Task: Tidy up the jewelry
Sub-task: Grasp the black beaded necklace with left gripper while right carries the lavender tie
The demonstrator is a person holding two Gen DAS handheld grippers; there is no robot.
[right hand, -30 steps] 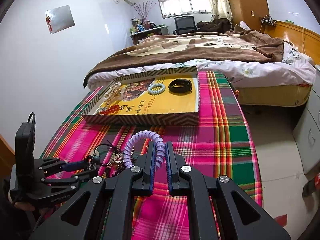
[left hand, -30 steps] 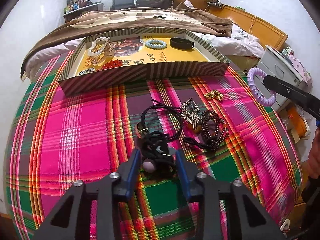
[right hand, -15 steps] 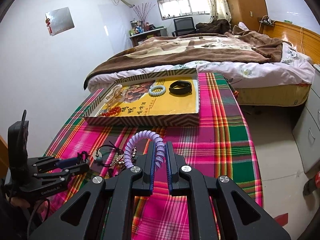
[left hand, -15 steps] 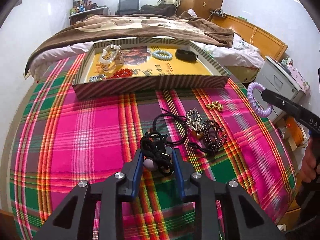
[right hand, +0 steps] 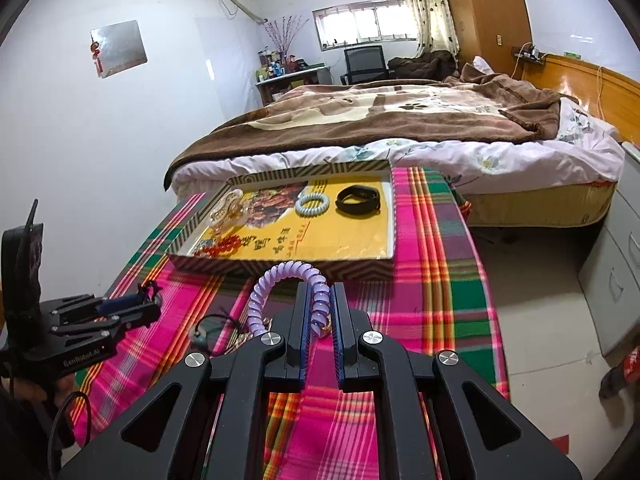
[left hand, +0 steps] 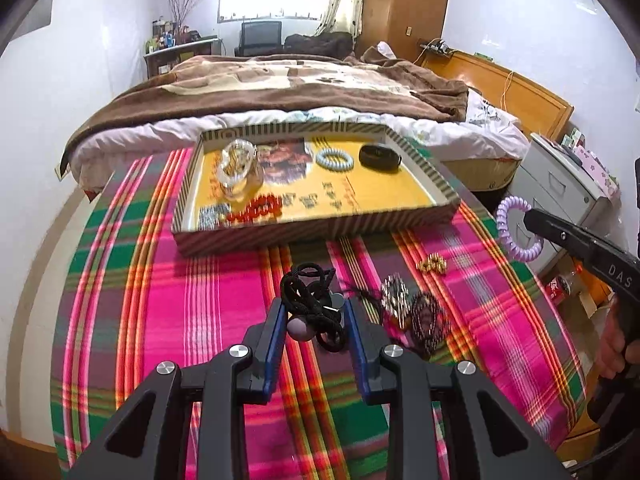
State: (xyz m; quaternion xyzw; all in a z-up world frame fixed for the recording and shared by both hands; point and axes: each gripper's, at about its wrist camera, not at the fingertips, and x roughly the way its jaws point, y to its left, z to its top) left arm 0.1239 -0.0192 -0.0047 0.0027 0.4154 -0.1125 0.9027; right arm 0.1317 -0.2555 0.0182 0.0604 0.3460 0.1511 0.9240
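Grippers each carrying a hair tie above the plaid-covered counter [left hand: 168,312], short of the striped cardboard tray [left hand: 320,228].

Left gripper [left hand: 314,312] is clamped on a tangled black cord hair tie with a mauve bead [left hand: 310,306], lifted over the counter's middle. Right gripper [right hand: 320,300] is closed on a lilac spiral coil hair tie [right hand: 280,280], raised near the counter's right edge, just before the tray's front wall. The tray sits against the far edge and holds a clear bangle [left hand: 236,168], red beads [left hand: 260,210], a pale blue coil tie [left hand: 334,159] and a black band [left hand: 380,157]; its right half is bare yellow. A gold chain piece [left hand: 432,266], a silver clip [left hand: 396,296] and a dark bead bracelet [left hand: 430,322] lie between the grippers, right of centre.
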